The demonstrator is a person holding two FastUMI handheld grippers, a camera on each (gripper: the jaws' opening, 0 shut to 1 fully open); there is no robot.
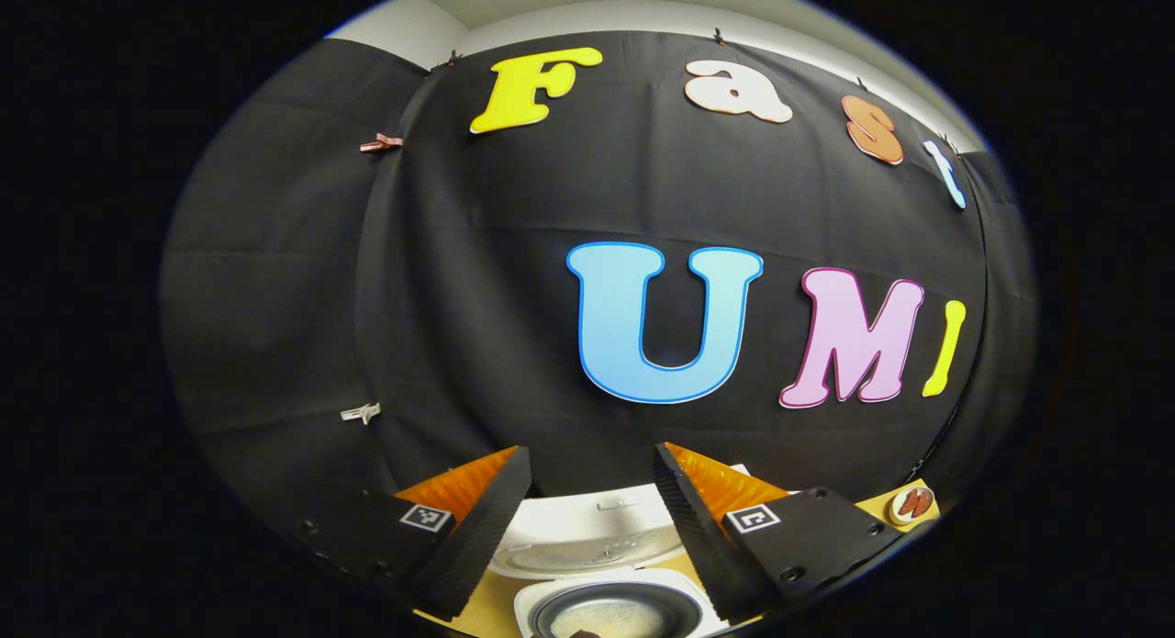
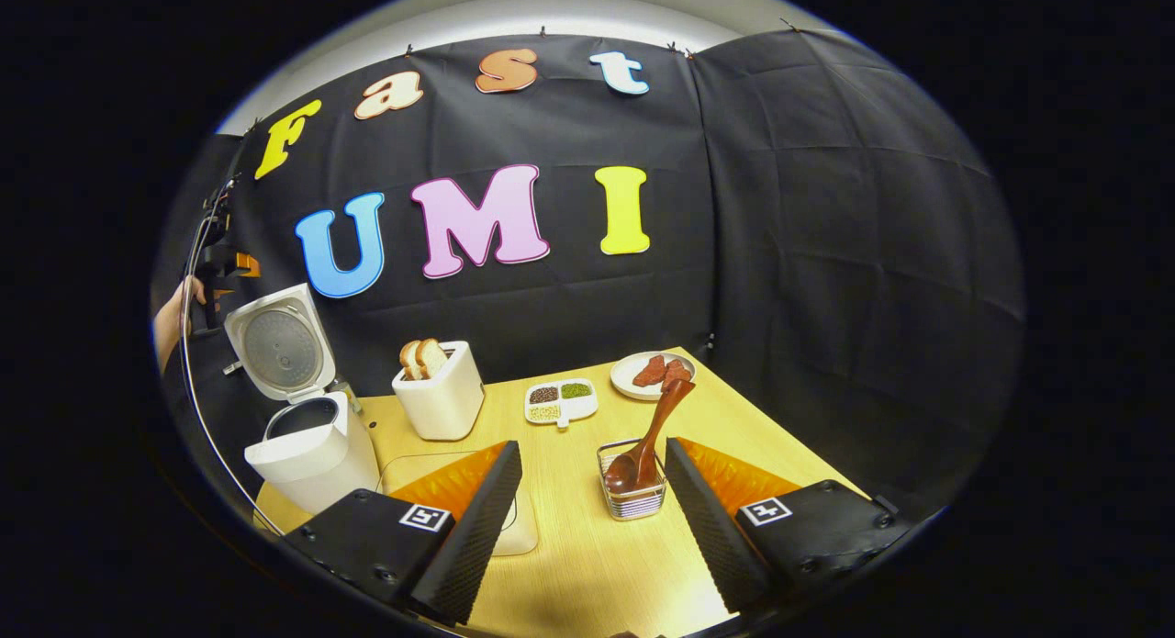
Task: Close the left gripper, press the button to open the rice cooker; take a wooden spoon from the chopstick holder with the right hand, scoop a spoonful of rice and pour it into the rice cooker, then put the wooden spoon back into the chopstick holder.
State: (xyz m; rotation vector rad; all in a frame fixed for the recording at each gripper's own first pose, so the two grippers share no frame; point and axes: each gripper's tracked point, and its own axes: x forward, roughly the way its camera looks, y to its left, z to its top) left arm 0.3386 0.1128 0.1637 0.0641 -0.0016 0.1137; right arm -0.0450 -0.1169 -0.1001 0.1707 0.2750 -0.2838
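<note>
The brown wooden spoon stands bowl-down in the clear ribbed chopstick holder on the pale wooden table, handle leaning up and away. It looks light, stiff and smooth, so the upper handle seems the best grip. The right gripper is open and empty; the left gripper, also open, hovers over the open white rice cooker.

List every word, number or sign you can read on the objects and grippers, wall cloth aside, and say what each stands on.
No word or number is readable on any object.
Square black-and-white marker tag on the right gripper: a coded pattern, no letters.
Like tag on the left gripper: the same.
Small grey mark on the white rice cooker's open lid: too small to read.
</note>
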